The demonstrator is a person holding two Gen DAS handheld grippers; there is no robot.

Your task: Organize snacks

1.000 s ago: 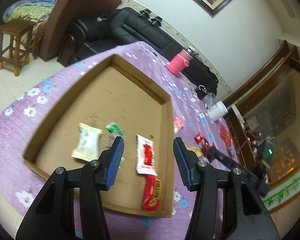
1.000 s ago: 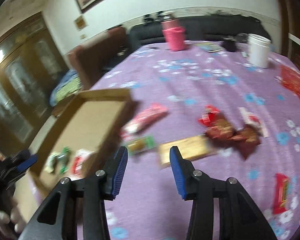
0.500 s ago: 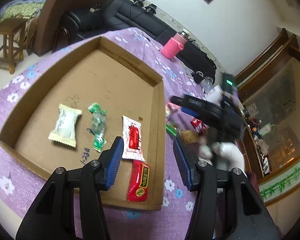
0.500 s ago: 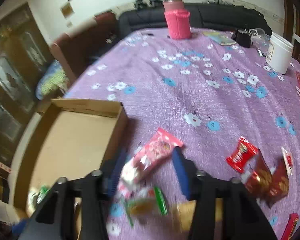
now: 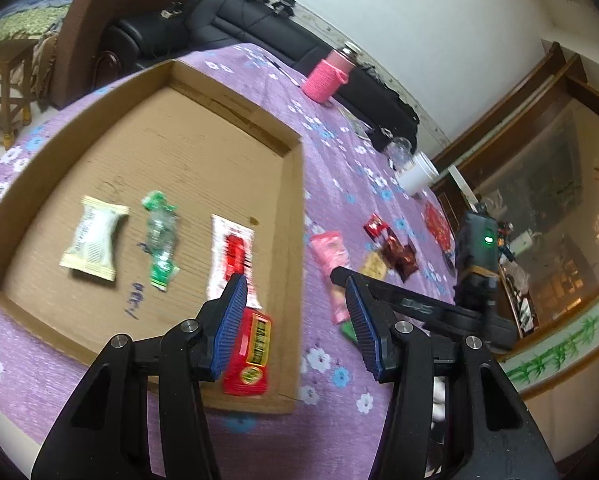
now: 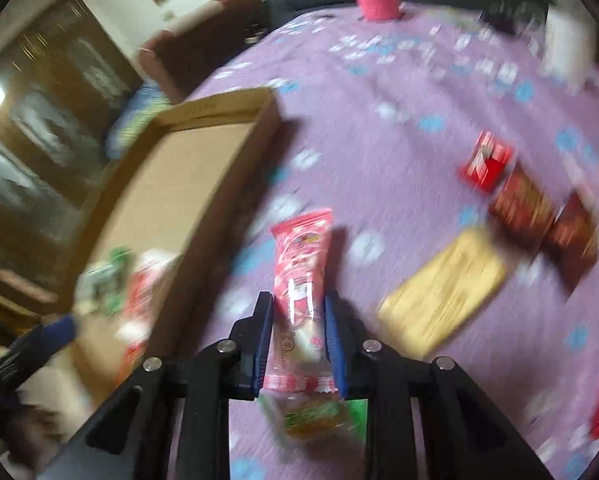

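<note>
A shallow cardboard box (image 5: 295, 216) lies on the purple flowered tablecloth and holds a cream packet (image 5: 93, 238), a green candy (image 5: 161, 242), a white-and-red packet (image 5: 231, 256) and a red bar (image 5: 251, 354). My left gripper (image 5: 295, 320) is open and empty over the box's near right corner. My right gripper (image 6: 299, 332) is shut on a long pink snack packet (image 6: 301, 268) just right of the box (image 6: 203, 168); it also shows in the left wrist view (image 5: 331, 256).
Loose snacks lie right of the box: a yellow packet (image 6: 443, 292), brown packets (image 6: 523, 200), a red packet (image 6: 485, 162), a green-and-yellow one (image 6: 315, 416) under my right gripper. A pink bottle (image 5: 327, 76) and a white cup (image 5: 417, 174) stand farther back.
My right gripper has come down on the pink snack packet and shut on it. My left gripper has shifted little and stays open over the box.
</note>
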